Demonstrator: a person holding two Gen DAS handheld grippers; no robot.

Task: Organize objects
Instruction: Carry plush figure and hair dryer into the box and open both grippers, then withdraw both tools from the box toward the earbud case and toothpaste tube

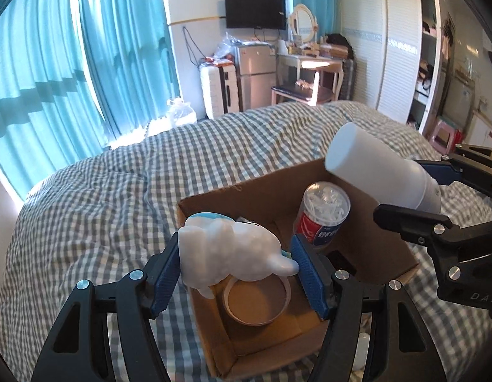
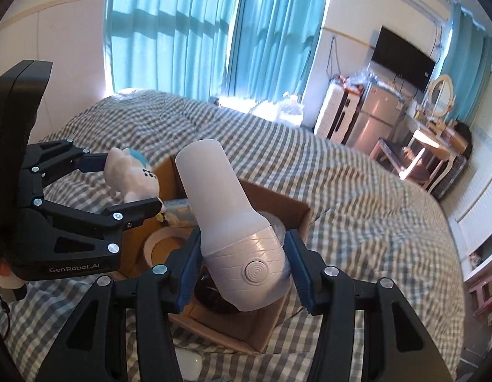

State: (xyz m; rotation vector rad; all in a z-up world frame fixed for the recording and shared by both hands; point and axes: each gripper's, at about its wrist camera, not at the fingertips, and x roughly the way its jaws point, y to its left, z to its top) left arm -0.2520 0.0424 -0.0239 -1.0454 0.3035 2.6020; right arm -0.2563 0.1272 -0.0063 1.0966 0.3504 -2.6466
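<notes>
Above the cardboard box [image 2: 297, 213], right tool [image 2: 242, 264] clamped on white bottle [image 2: 214, 184], flat end up-left.

Both wrist views look down, close, over their own fingers onto the same cardboard box [image 1: 383, 245] [image 2: 271, 197] on the bed [image 1: 102, 197] [image 2: 357, 197] — left from its near-left, right from its near-right — window curtains [image 1: 86, 47] [image 2: 214, 31] behind.

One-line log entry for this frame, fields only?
left hand-held gripper: holds toy over box | right hand-held gripper: holds white bottle over box | in box: tape roll, swab jar
</notes>
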